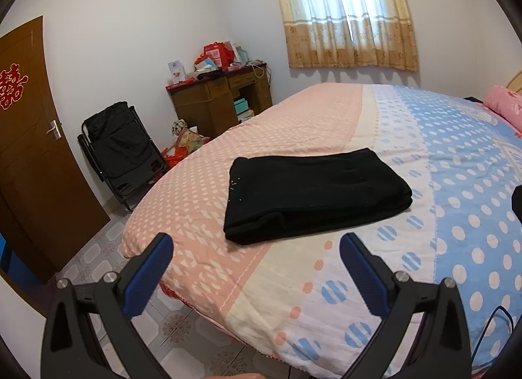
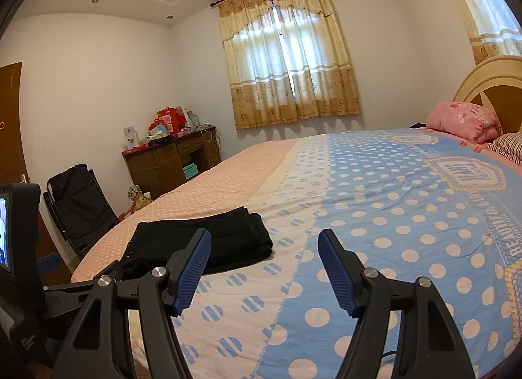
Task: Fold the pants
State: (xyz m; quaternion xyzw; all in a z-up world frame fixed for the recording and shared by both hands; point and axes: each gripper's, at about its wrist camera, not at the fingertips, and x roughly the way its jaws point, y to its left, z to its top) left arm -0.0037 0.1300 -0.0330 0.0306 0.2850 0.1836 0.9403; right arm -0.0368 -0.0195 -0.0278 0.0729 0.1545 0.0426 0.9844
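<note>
Cotton, dotted and enormous: the bedspread (image 1: 407,163) fills both views, pink band toward nine o'clock, cream stripe in the middle, blue polka dots running off to three o'clock. Up at twelve o'clock hang the yellow curtains (image 1: 345,13), light coming through the lace. At nine o'clock in the left wrist view stands the brown door (image 1: 29,157), then the wooden desk (image 1: 222,95) piled with red boxes, and the black folding chair (image 1: 120,154) leaning against the wall.

Now the main event: the black pants (image 1: 313,193) lie dead centre in the left view, on the bedspread where pink meets cream. They look folded already into a compact stacked rectangle, layers showing along the near edge, corners fairly square. My call: the folding is essentially finished; at most a tidy-up is left.

The left gripper (image 1: 256,251) hovers near the pants' near edge, jaws spread wide and holding nothing. The right gripper (image 2: 264,248) sits well to the pants' three o'clock, jaws likewise wide apart and empty, with the pants (image 2: 208,232) showing behind its left finger.

Writing? A red double-happiness paper cut (image 1: 11,87) on the door. On the bedspread in the right view, a crest printed "JEANS" (image 2: 473,172) and an edge line that starts "BEAUTIFUL", the rest running out of frame. The pink pillow (image 2: 463,121) sits at two o'clock.
</note>
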